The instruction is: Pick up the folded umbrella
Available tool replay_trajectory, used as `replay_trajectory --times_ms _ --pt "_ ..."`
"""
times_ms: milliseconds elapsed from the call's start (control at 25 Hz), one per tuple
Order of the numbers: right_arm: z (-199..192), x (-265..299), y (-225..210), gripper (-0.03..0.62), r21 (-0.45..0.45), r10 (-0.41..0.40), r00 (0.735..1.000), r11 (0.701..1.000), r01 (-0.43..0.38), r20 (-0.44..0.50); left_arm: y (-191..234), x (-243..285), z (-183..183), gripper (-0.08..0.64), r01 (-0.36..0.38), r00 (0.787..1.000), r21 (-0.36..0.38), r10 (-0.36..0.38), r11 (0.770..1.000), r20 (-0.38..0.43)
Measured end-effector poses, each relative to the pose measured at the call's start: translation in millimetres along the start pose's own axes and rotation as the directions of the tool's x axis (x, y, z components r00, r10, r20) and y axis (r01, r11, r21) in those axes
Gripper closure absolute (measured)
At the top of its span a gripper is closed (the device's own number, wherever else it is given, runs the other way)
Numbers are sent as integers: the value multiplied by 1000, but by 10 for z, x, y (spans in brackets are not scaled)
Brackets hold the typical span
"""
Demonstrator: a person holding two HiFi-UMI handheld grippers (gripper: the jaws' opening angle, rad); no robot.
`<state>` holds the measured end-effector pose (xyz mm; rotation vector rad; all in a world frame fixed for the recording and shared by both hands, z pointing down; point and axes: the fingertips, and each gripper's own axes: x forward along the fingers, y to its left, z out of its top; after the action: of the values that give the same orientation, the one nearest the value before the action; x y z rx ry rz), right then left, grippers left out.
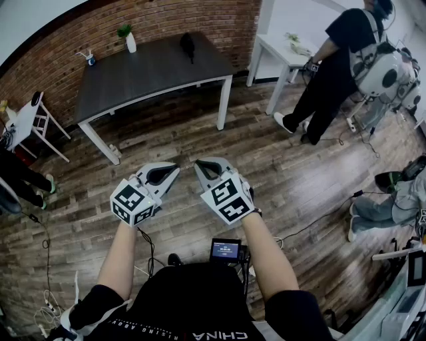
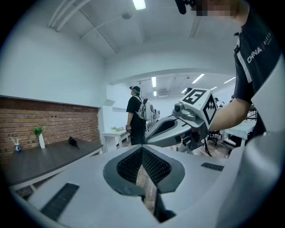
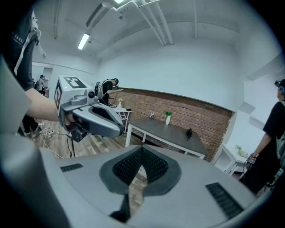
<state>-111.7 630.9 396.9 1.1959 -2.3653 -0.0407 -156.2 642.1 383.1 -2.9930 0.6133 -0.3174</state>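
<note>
Head view: folded umbrella (image 1: 188,45) well beyond right hand-held gripper (image 1: 202,165).

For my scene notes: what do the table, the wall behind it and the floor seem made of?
Table: dark matte top, perhaps laminate, on white legs.
Wall: red brick, mortar lines visible.
Floor: brown planks with grain, wood or wood-look, slight sheen.
</note>
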Motion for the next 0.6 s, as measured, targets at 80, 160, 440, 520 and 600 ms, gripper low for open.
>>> replay_trajectory --times_ms 80,160,440,520,600 --pt "35 -10 -14 588 -5 0 1000 1000 0 3 -5 4 21 558 6 1000 0 -6 1000 5" --pt "48 -19 -18 588 -11 0 1000 1000 0 5 -17 -2 24 558 12 1000 2 -12 1000 7" --pt "-12 -43 25 588 22 17 1000 1000 -18 23 -30 -46 3 558 7 1000 -10 -6 1000 18" --pt "-6 -9 44 588 28 26 999 999 -27 28 -10 -59 -3 558 10 1000 -4 -9 1000 26" --pt "-3 -14 70 588 27 32 999 999 -33 33 -28 -72 -5 558 11 999 3 -11 1000 34"
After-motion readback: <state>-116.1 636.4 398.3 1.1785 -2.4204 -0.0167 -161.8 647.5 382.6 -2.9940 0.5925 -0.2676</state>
